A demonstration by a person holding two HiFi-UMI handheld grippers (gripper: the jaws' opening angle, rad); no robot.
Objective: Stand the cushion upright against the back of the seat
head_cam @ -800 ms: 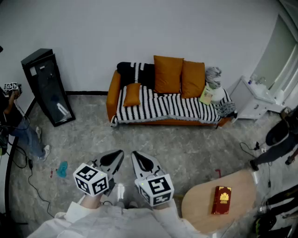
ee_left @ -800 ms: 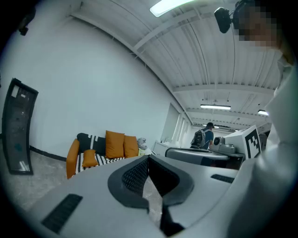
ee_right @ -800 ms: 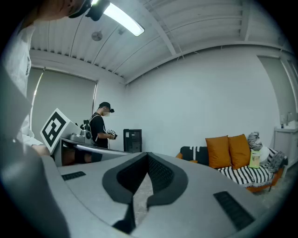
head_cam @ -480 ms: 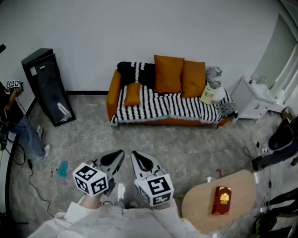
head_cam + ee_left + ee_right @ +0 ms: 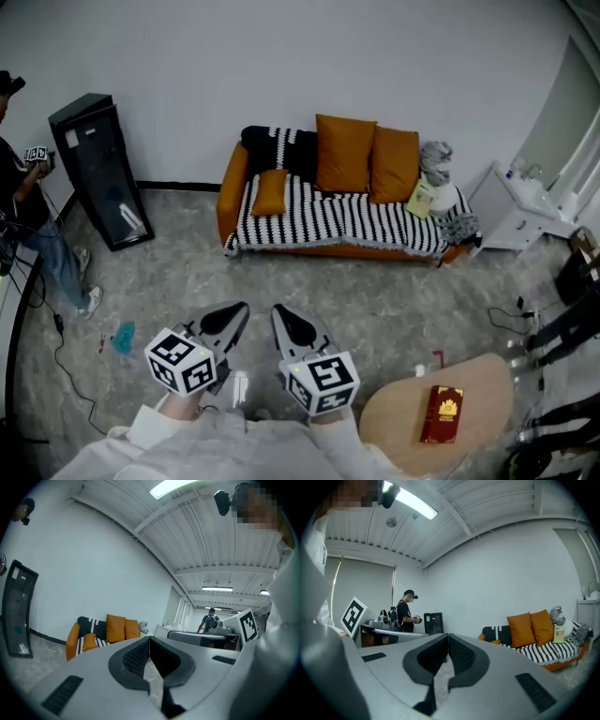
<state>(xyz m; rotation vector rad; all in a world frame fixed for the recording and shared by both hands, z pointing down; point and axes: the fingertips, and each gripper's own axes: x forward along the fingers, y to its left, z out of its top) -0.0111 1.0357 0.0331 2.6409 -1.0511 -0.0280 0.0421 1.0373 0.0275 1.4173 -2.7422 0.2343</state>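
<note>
An orange sofa [image 5: 228,187] under a black-and-white striped throw stands against the far wall. A small orange cushion [image 5: 269,191] lies flat on its left seat; the left gripper view shows this cushion [image 5: 89,641] too. Two larger orange cushions [image 5: 344,152] stand upright against the backrest, also seen as cushions [image 5: 531,627] in the right gripper view. My left gripper [image 5: 228,320] and right gripper [image 5: 293,326] hover side by side over the floor, far short of the sofa. Both are shut with nothing between the jaws.
A black cabinet [image 5: 98,169] leans at the left wall, with a person [image 5: 37,234] beside it. A round wooden table [image 5: 441,412] with a red book [image 5: 441,413] sits near right. White furniture [image 5: 520,211] stands right of the sofa. Cables and a blue object [image 5: 123,338] lie on the floor.
The view has shifted slightly, so the sofa sits a little lower and further right. The person at left has stepped further into view. Both grippers stay shut.
</note>
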